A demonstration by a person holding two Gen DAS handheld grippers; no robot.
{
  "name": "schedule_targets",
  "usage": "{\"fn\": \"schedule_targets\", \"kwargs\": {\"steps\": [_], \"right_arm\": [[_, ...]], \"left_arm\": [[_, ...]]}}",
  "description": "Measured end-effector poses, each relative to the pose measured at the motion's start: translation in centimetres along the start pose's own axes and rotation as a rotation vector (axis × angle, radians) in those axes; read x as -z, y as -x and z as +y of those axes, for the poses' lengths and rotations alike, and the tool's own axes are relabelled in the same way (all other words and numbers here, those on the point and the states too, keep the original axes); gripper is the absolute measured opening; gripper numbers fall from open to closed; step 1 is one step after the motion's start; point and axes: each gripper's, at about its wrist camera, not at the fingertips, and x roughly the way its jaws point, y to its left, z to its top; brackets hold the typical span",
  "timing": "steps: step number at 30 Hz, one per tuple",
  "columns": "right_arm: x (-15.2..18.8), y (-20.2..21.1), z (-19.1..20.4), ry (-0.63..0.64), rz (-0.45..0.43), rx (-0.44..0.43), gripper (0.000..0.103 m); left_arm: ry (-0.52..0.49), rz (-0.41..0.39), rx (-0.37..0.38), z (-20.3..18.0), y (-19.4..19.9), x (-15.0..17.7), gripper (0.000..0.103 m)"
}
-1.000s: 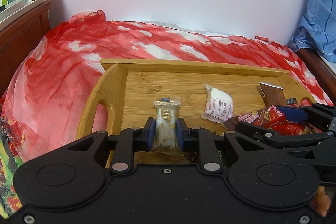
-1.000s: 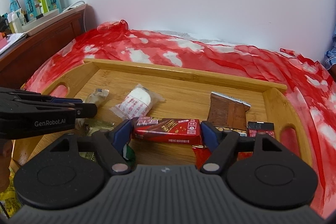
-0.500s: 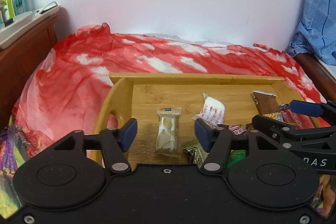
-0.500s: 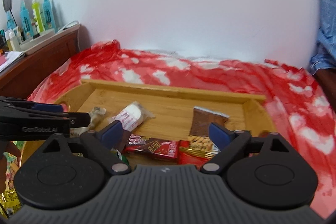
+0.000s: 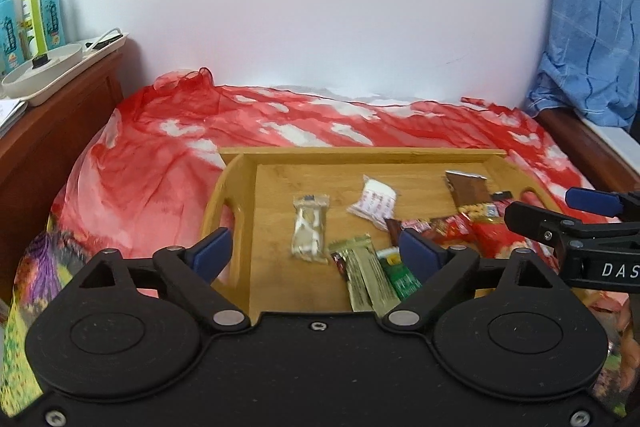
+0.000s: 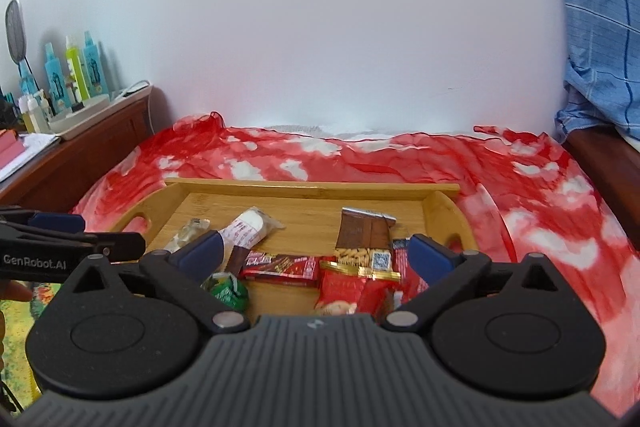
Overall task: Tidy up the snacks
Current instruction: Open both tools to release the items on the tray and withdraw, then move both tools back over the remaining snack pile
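Both grippers have let go and drawn back since a second ago. On the left of the wooden tray (image 5: pixel 240 171), the pale wafer packet (image 5: pixel 308 233) lies flat, released by the left gripper (image 5: pixel 316 251), whose fingers stand wide and empty. Further right, the red bar (image 6: pixel 282 265) lies among the heaped snacks, in front of the right gripper (image 6: pixel 316 255), equally wide. Placing looks finished for both; next each hand probably needs a fresh packet from the near clutter, approached squarely.
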Motion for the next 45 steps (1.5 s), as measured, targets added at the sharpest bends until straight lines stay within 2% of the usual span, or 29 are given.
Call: {"fn": "schedule_targets", "kwargs": {"steps": [7, 15, 22, 32, 38, 45], "right_arm": [[2.2, 2.8, -0.5, 0.025, -0.024, 0.026, 0.103], [5.4, 4.8, -1.5, 0.085, -0.017, 0.092, 0.103], [7.7, 6.4, -2.6, 0.072, 0.000, 0.126, 0.103], [10.9, 6.6, -2.1, 0.063, 0.018, 0.124, 0.103], [11.6, 6.4, -1.2, 0.091, -0.014, 0.119, 0.103], [12.2, 5.9, -1.1, 0.054, -0.018, 0.100, 0.103]], "left_arm": [[0.000, -0.025, 0.006, 0.2, 2.9, 2.5, 0.103], [-0.010, -0.031, -0.021, 1.1, 4.7, 5.2, 0.103], [0.000, -0.033, -0.018, 1.7, 5.6, 7.8, 0.103], [-0.045, -0.009, -0.041, 1.6, 5.8, 11.5, 0.103], [-0.062, 0.011, -0.070, 1.8, 5.8, 13.2, 0.103], [-0.075, 0.024, -0.092, 2.2, 5.8, 14.3, 0.102]]}}
